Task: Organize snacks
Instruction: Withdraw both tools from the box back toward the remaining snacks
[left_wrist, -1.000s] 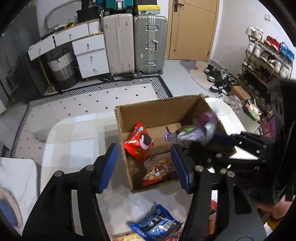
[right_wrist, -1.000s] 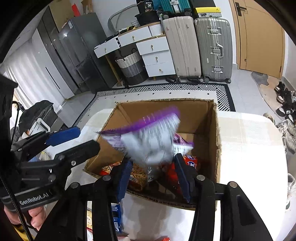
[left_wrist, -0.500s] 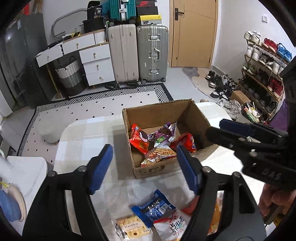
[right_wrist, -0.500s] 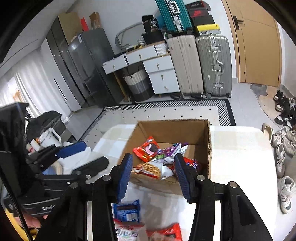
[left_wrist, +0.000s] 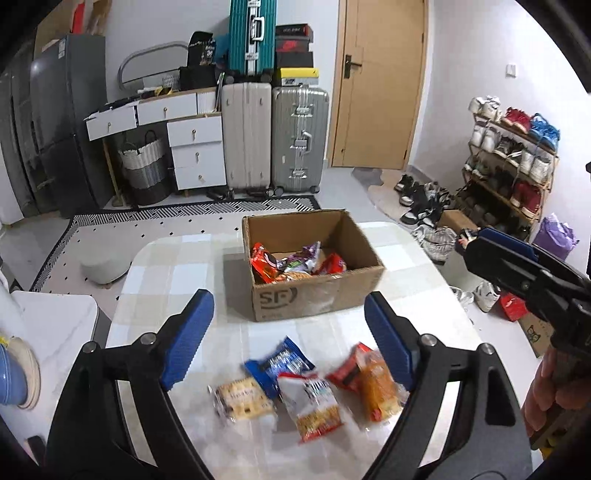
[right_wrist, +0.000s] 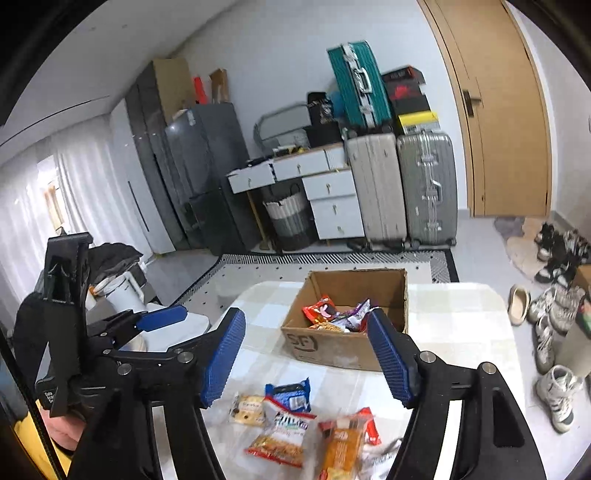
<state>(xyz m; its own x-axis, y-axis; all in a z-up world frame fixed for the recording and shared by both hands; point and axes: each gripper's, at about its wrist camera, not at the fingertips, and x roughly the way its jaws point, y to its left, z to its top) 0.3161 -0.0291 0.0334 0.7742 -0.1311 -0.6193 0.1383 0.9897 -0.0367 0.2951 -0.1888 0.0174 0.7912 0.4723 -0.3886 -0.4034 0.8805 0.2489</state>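
Observation:
A cardboard box (left_wrist: 317, 299) (right_wrist: 332, 347) stands on the pale checked table (left_wrist: 170, 273) and holds several snack packets, a red one (left_wrist: 263, 263) and a purple one (left_wrist: 303, 260) among them. Loose on the table nearer me lie a blue packet (left_wrist: 282, 363) (right_wrist: 290, 395), a cracker packet (left_wrist: 240, 400) (right_wrist: 246, 408), a white-and-red packet (left_wrist: 312, 406) and an orange one (left_wrist: 376, 387) (right_wrist: 341, 446). My left gripper (left_wrist: 291, 339) hangs above these with its jaws opening and nothing between them. My right gripper (right_wrist: 308, 358) is likewise opening and empty, back from the box.
Suitcases (left_wrist: 273, 136), a white drawer unit (left_wrist: 192, 147) and a woven basket (left_wrist: 142, 168) line the far wall beside a wooden door (left_wrist: 376, 85). A shoe rack (left_wrist: 509, 162) and loose shoes fill the right. A small stool (left_wrist: 105, 267) stands left of the table.
The purple packet held over the box now lies inside it. Both grippers have drawn back and up from the box and opened wider, bringing the loose packets into view.

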